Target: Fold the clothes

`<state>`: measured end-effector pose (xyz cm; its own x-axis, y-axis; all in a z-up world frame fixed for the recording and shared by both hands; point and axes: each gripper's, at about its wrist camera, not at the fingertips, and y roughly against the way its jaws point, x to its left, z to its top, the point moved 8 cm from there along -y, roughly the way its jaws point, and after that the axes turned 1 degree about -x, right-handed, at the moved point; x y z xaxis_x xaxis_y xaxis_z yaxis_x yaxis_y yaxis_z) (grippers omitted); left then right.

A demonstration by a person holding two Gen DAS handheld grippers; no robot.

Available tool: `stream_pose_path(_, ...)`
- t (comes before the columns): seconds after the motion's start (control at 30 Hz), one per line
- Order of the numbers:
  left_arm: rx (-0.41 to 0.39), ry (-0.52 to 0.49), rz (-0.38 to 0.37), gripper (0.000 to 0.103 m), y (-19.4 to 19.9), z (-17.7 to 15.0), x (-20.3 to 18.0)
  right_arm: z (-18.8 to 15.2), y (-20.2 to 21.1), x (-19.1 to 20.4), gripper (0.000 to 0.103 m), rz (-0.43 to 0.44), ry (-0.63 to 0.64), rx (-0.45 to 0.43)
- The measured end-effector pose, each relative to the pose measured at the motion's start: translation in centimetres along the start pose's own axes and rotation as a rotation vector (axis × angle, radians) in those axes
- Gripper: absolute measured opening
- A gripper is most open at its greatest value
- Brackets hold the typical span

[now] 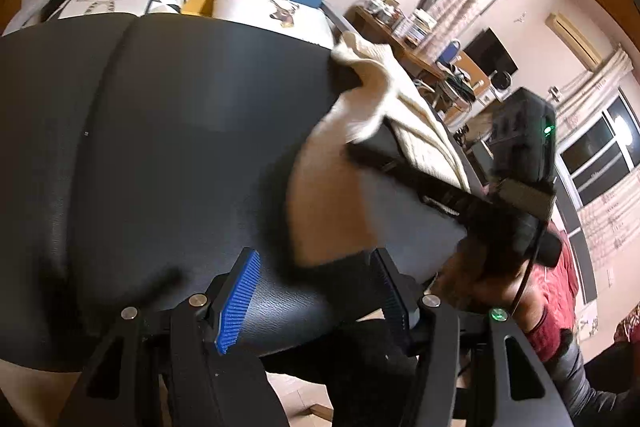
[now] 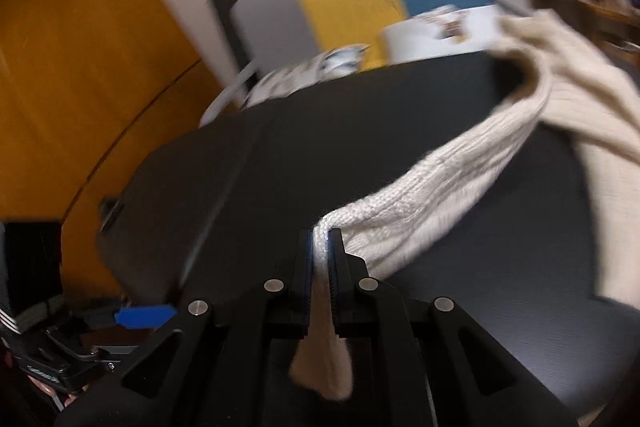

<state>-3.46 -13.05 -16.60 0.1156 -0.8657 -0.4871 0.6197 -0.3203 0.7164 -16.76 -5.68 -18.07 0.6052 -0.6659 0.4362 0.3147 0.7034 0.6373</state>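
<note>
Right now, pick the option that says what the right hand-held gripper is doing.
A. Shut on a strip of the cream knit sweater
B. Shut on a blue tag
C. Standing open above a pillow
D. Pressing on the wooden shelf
A: in the right wrist view the right hand-held gripper has its jaws closed on a sleeve-like strip of the cream knit sweater, which trails across the black table.

2 close wrist views, shared table (image 1: 160, 147)

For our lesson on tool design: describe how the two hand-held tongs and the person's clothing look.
Both tongs, left and right, are matte black with silver pivot bolts and ribbed blue pads. A green light glows on the left one. The person wears a red sleeve.
</note>
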Motion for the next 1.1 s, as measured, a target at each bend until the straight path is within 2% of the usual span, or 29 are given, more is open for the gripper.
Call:
stream_pose_path(0.07, -0.008, 0.011, 0.011, 0.058, 0.2, 0.4, 0.6, -0.7, -2.4, 2.4, 0.008, 0.081, 0.023, 0.053)
stream_pose_path(0.1, -0.012, 0.016, 0.018, 0.058, 0.3, 0.7, 0.9, -1.0, -3.4, 3.3, 0.012, 0.119, 0.023, 0.076)
stream_pose_path(0.23, -0.02, 0.015, 0.043, 0.058, 0.6, 1.5, 1.8, -1.6, -5.3, 4.1, 0.014, 0.239, -0.099, 0.127)
stream_pose_path(0.33, -0.052, -0.006, 0.061, 0.058, 1.2, 2.8, 2.2, -2.7, -4.5, 2.7, 0.015, 0.232, -0.145, 0.123)
stream_pose_path(0.43, -0.07, -0.018, 0.09, 0.058, 1.1, 4.3, 3.2, -4.5, -2.5, 0.9, 0.018, 0.191, -0.188, 0.107)
stream_pose_path(0.6, -0.033, -0.012, 0.216, 0.058, -1.5, 6.1, 7.0, -7.5, 1.0, -2.0, 0.021, 0.109, -0.248, 0.079)
stream_pose_path(0.73, 0.007, 0.099, 0.171, 0.058, -3.0, 6.1, 9.8, -8.6, 2.2, -3.7, 0.021, 0.054, -0.271, 0.06)
stream_pose_path(0.87, 0.055, 0.285, 0.023, 0.058, -4.9, 5.2, 11.3, -9.0, 2.0, -3.9, 0.021, 0.045, -0.269, 0.068)
stream_pose_path(0.93, 0.065, 0.368, 0.007, 0.058, -6.1, 5.0, 12.2, -9.2, 1.9, -4.0, 0.021, 0.04, -0.269, 0.073)
stream_pose_path(1.1, 0.053, 0.496, -0.049, 0.058, -7.6, 5.3, 12.6, -9.7, 1.6, -4.4, 0.021, 0.029, -0.266, 0.084)
